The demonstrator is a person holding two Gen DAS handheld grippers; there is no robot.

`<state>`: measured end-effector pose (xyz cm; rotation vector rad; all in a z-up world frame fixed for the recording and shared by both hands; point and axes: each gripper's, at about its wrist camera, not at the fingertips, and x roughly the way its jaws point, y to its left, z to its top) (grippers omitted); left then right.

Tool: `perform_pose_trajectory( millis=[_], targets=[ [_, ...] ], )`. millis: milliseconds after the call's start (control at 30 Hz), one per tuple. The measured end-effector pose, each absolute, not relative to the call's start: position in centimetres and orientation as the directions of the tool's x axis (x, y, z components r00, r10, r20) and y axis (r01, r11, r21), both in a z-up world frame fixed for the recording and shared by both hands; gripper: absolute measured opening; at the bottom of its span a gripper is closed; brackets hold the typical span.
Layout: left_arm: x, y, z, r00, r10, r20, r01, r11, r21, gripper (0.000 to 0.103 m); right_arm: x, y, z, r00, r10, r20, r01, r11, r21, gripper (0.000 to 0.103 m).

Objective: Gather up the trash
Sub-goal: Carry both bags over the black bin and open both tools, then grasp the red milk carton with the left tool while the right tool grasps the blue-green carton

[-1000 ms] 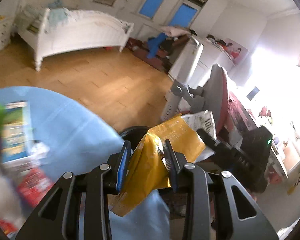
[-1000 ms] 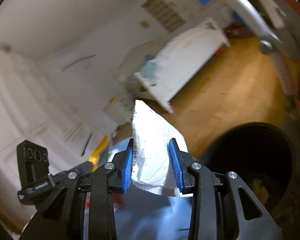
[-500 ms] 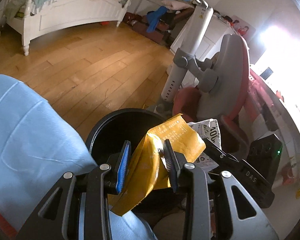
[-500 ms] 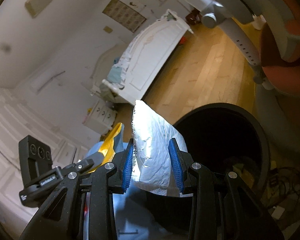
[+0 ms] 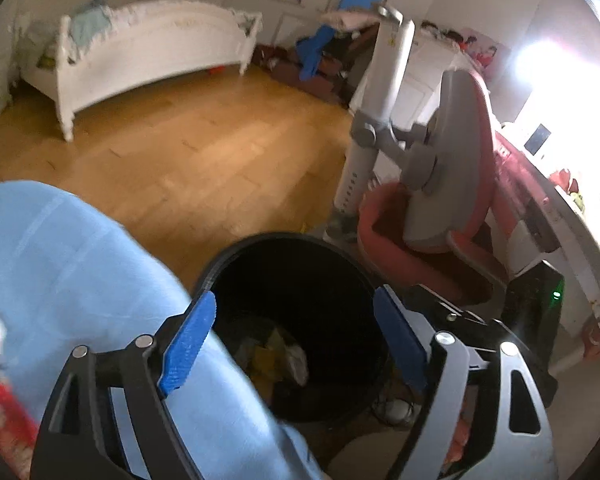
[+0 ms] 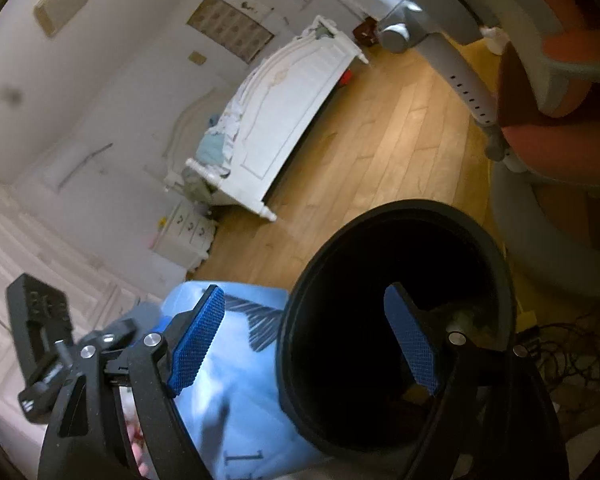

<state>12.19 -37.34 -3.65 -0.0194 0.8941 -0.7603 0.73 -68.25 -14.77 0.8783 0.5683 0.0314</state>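
Observation:
A black round bin stands on the wooden floor beside a table under a light blue cloth. Crumpled yellow and white wrappers lie at its bottom. My left gripper hangs over the bin's mouth; its jaws are opening wide and nothing is between them. In the right wrist view the same bin fills the lower right. My right gripper is above its near rim, its jaws also opening, with nothing between the blue pads. The other gripper's black body shows at left.
A grey and red chair on a white post stands just behind the bin. A white bed is across the wooden floor. Cables lie on the floor to the right of the bin. Red packaging sits on the blue cloth at far left.
Both grippers have opened: the yellow wrapper has left the left one and the white wrapper has left the right one. Both hands moved over the bin.

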Motion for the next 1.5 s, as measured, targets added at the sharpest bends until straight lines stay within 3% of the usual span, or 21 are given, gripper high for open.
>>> perform_pose_trajectory(
  millis=[167, 267, 600, 833, 1000, 1033, 1100, 1167, 1233, 1300, 1400, 1500],
  targets=[
    [9.4, -30.4, -1.0, 0.519, -0.559, -0.647, 0.514, 0.809, -0.287, 0.086, 2.5, -62.8, -12.4, 0.823, 0.32, -0.469, 0.11, 0.72, 0.685, 0.083],
    [8.2, -24.1, -0.4, 0.618, -0.456, -0.64, 0.388, 0.885, -0.256, 0.086, 4.4, -57.8, -10.4, 0.789, 0.375, -0.487, 0.024, 0.773, 0.634, 0.083],
    [6.6, -8.4, -3.7, 0.675, -0.101, -0.731, -0.014, 0.989, -0.15, 0.086, 12.1, -39.8, -4.8, 0.648, 0.489, -0.584, -0.259, 0.862, 0.435, 0.083],
    [6.8, -6.3, -5.9, 0.634, -0.115, -0.765, -0.016, 0.987, -0.161, 0.086, 17.1, -32.2, -4.9, 0.578, 0.411, -0.704, -0.295, 0.911, 0.289, 0.083],
    [7.6, -7.8, -6.5, 0.616, -0.038, -0.787, 0.025, 0.999, -0.028, 0.088, 19.0, -28.9, -6.1, 0.535, 0.354, -0.767, -0.311, 0.927, 0.211, 0.082],
    [7.7, -7.7, -6.6, 0.619, -0.044, -0.784, 0.036, 0.999, -0.027, 0.088, 19.3, -28.5, -6.3, 0.531, 0.344, -0.774, -0.312, 0.929, 0.199, 0.08],
    [7.6, -6.8, -6.8, 0.613, -0.084, -0.786, 0.041, 0.996, -0.075, 0.087, 19.6, -28.0, -7.1, 0.517, 0.314, -0.796, -0.31, 0.936, 0.168, 0.062],
    [7.5, -5.3, -7.0, 0.61, -0.119, -0.784, 0.032, 0.992, -0.126, 0.086, 19.6, -28.0, -7.4, 0.52, 0.318, -0.793, -0.32, 0.933, 0.164, 0.057],
    [7.2, -4.2, -7.2, 0.613, -0.14, -0.778, 0.03, 0.988, -0.154, 0.081, 19.2, -28.3, -7.4, 0.53, 0.332, -0.78, -0.329, 0.929, 0.172, 0.053],
    [7.0, -2.9, -7.3, 0.604, -0.198, -0.772, 0.042, 0.975, -0.217, 0.065, 18.4, -29.0, -7.3, 0.536, 0.369, -0.759, -0.336, 0.918, 0.209, 0.051],
    [6.2, -2.1, -7.1, 0.609, -0.219, -0.762, 0.069, 0.972, -0.225, 0.053, 17.2, -30.7, -7.3, 0.54, 0.429, -0.724, -0.338, 0.899, 0.28, 0.05],
    [5.5, -1.6, -7.1, 0.615, -0.218, -0.758, 0.084, 0.974, -0.211, 0.052, 15.6, -32.1, -6.7, 0.545, 0.486, -0.683, -0.343, 0.873, 0.348, 0.049]
  ],
)
